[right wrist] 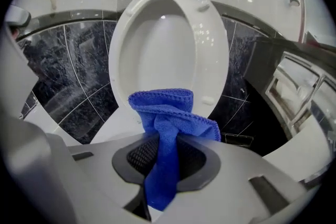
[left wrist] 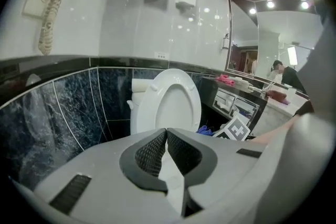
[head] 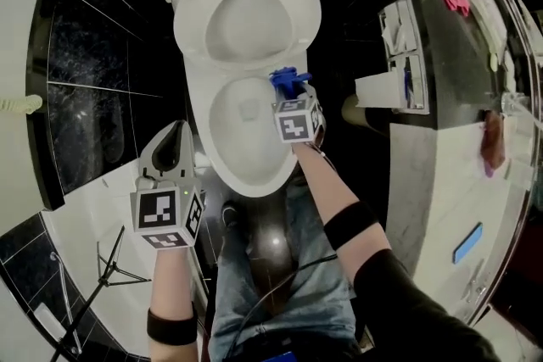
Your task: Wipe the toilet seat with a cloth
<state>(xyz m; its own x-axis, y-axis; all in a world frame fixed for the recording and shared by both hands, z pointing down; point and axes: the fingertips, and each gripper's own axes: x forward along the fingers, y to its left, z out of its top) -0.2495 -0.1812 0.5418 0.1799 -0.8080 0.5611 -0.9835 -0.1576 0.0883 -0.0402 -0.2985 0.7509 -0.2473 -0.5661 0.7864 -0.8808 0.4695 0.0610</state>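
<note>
Over the right side of the toilet seat [head: 254,174], close to where it meets the raised lid [head: 246,17], the right gripper [head: 293,91] holds the blue cloth [head: 287,79]. The right gripper view shows the jaws closed on a bunched fold of it. One loop of fabric stands out past the tips and a tail hangs back between the pads. From the head view the loop appears to sit at or just above the seat's surface, though contact cannot be confirmed. The left gripper [head: 174,140] hangs to the left of the bowl, well apart from it, with its jaws pressed together on nothing. The cloth looks like a light, soft microfibre, so it should crumple and drape rather than hold a shape, and it should flatten readily against the curved ring. Because it is limp, the pinch on a gathered fold near its middle seems right, as it leaves a padded bulge ahead of the tips to do the wiping. A hold nearer an edge would likely let the fabric trail or slip out under drag. The seat looks hard, glossy and smooth, so the cloth should glide with moderate pressure. The hard jaw tips are best kept off the plastic.
</note>
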